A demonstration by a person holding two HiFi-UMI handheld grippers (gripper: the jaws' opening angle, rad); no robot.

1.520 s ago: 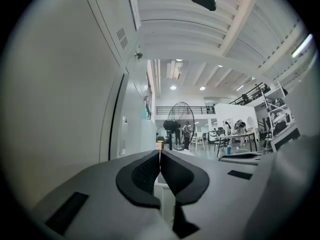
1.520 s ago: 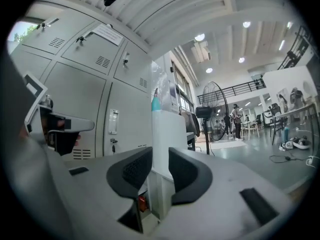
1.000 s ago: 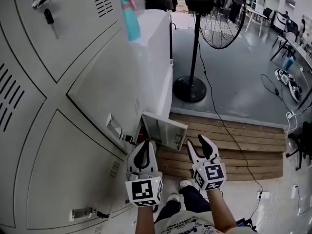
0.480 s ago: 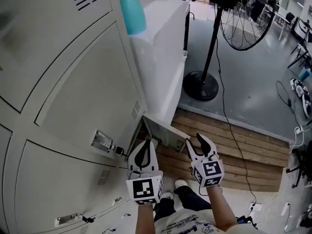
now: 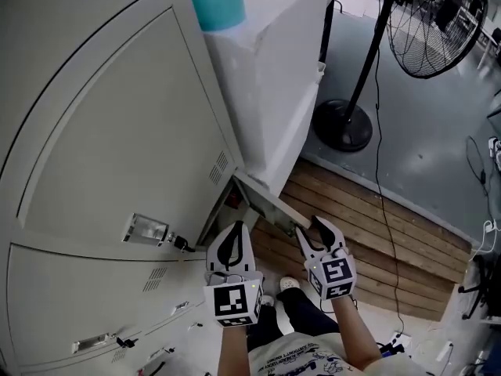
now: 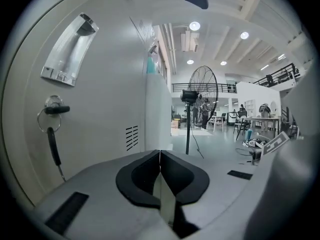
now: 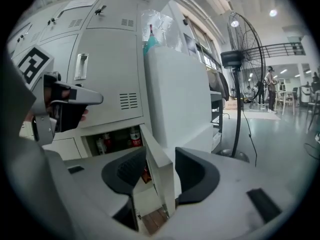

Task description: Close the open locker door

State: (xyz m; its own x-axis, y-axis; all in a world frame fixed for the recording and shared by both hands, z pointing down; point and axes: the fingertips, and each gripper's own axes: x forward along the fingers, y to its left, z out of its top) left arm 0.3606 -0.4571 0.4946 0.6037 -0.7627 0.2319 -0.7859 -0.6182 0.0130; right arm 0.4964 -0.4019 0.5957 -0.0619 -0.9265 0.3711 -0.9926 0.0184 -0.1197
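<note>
1. We list a pedestal fan (image 5: pixel 434 26), upright on a round base.
2. We list a teal bottle (image 5: pixel 216 2) atop a white cabinet (image 5: pixel 270 69).
3. We note a slatted wooden platform (image 5: pixel 368 225) at the cabinet's foot.
4. We note a key (image 6: pixel 52 144) hanging from a ring.

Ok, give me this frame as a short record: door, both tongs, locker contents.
door: locker door, standing open
right tongs: open, jaws either side of the door's free edge, not clamped
left tongs: shut, nothing between them
locker contents: bottles, at least one with a red label
task: door not yet closed
</note>
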